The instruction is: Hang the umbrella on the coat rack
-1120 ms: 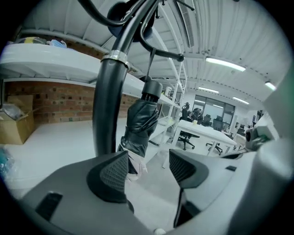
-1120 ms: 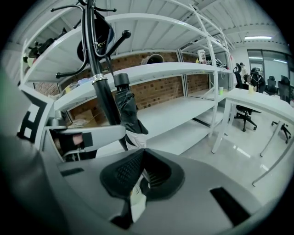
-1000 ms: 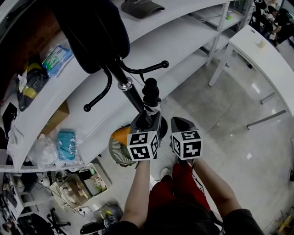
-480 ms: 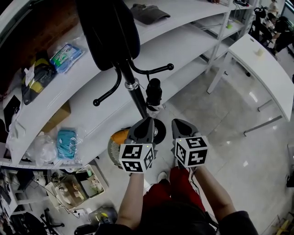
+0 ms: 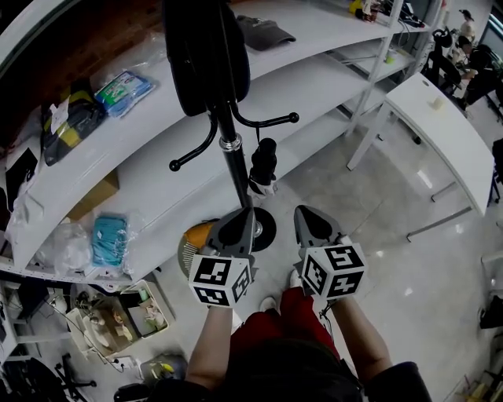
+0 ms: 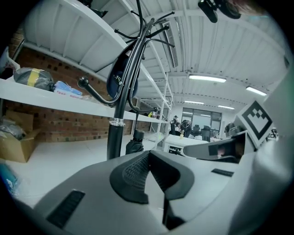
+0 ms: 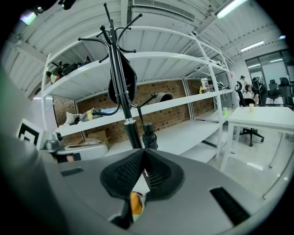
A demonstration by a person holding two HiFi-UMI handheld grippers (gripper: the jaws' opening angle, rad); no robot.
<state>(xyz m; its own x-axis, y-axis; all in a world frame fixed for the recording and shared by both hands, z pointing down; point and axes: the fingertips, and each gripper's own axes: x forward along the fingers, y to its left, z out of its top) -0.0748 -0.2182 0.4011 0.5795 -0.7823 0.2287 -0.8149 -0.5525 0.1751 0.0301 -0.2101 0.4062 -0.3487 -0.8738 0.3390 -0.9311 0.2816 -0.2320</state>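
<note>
Left claw (image 5: 244, 214) just closed, right claw (image 5: 303, 213) pressed together — umbrella (image 5: 264, 163) hangs on coat rack (image 5: 232, 161)

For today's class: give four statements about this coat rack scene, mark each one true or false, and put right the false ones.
1. The umbrella hangs from a hook of the coat rack, beside its pole. True.
2. The right gripper holds the umbrella. False: its jaws are together on nothing, and the umbrella is well apart from it, on the rack.
3. A dark cap lies on the white shelf behind the rack. True.
4. The white table stands at the left of the head view. False: it stands at the right; the shelves fill the left.
</note>
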